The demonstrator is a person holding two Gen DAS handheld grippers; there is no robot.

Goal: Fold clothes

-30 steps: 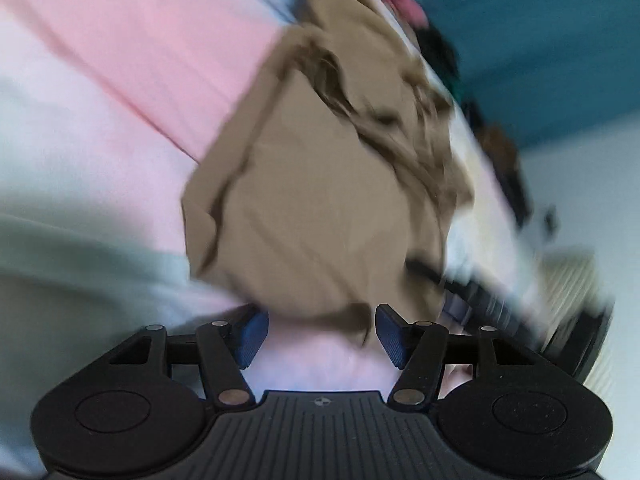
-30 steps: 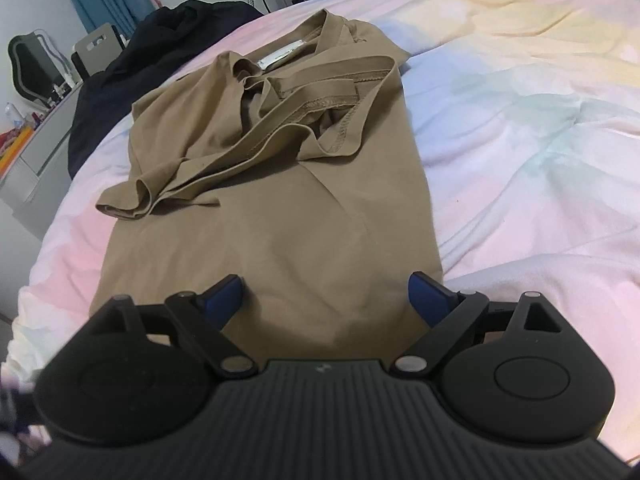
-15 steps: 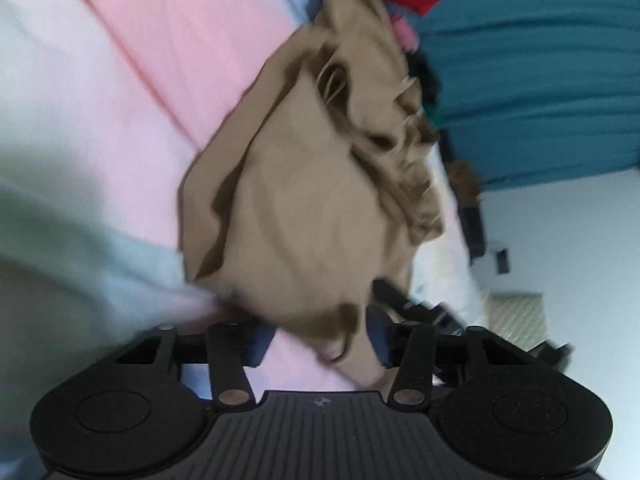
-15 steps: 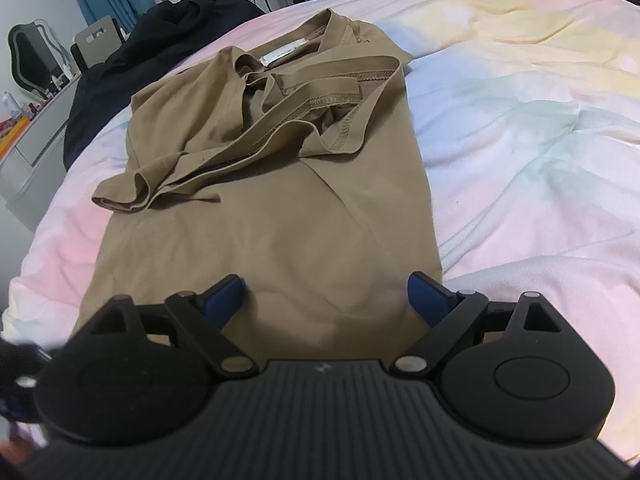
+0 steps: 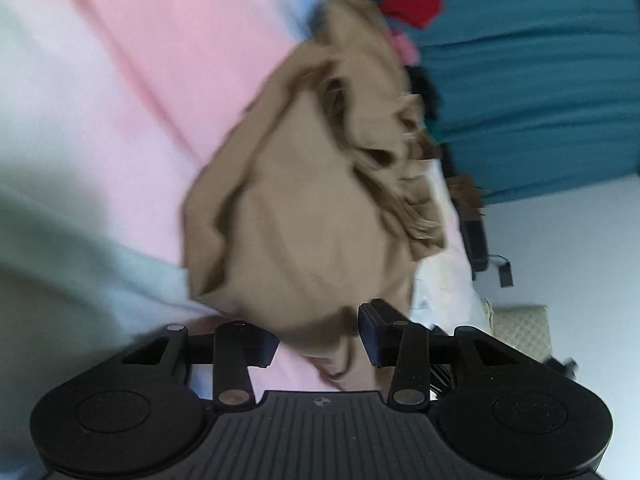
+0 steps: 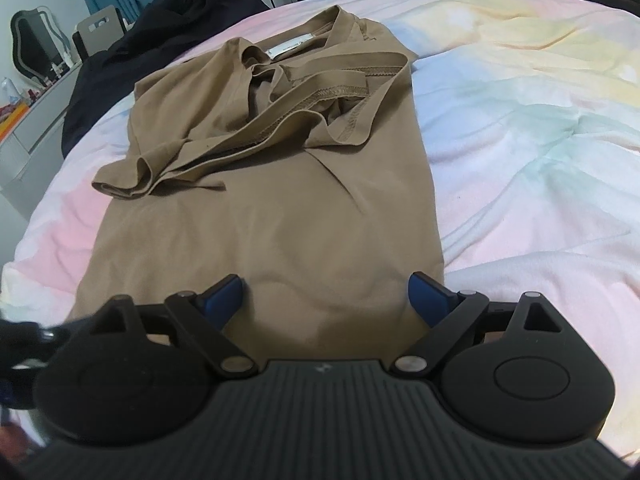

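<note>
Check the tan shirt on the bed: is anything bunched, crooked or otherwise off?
Yes. The tan shirt's lower half lies flat, but the folded-in sleeves near the collar are bunched and twisted, one hem flipped over with its stitching showing. They need smoothing.

The left tool (image 5: 318, 338) is tilted hard to one side, its blue-padded fingers (image 5: 370, 334) parted with a moderate gap between them. The right tool (image 6: 326, 300) is held level and low, its two blue fingertips (image 6: 430, 300) spread wide apart, gripping nothing between them.
</note>
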